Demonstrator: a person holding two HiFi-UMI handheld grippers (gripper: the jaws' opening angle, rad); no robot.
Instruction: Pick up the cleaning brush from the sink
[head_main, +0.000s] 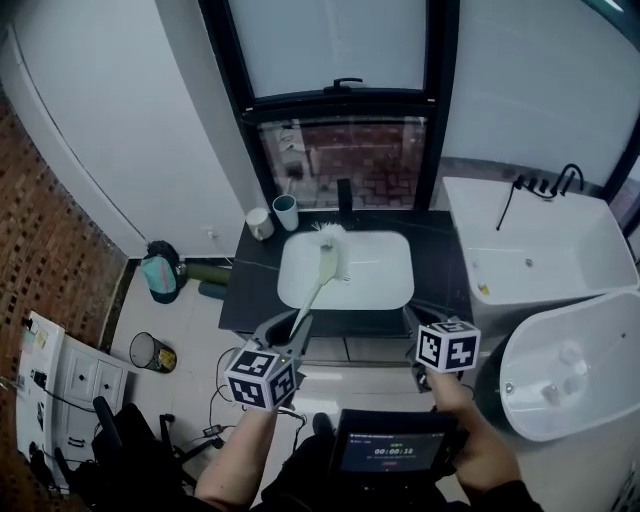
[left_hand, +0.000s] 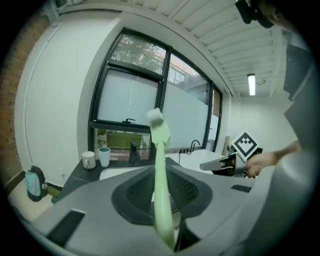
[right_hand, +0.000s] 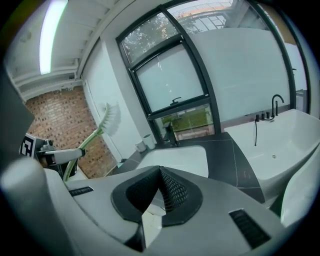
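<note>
The cleaning brush (head_main: 322, 270) has a pale green handle and white bristles. My left gripper (head_main: 288, 334) is shut on the lower end of the handle, and the brush slants up over the front rim of the white sink (head_main: 385, 270). In the left gripper view the handle (left_hand: 161, 165) stands between the pads, bristles at the top against the window. My right gripper (head_main: 418, 318) hangs to the right of the sink's front edge, shut with nothing in it. The right gripper view shows the brush (right_hand: 97, 127) and the left gripper (right_hand: 60, 155) off to its left.
The sink sits in a dark counter (head_main: 440, 260) under a black-framed window, with a black tap (head_main: 344, 195) behind and two cups (head_main: 272, 217) at its back left. A white bathtub (head_main: 540, 240) and toilet (head_main: 570, 365) stand to the right. A small bin (head_main: 150, 352) is on the floor at left.
</note>
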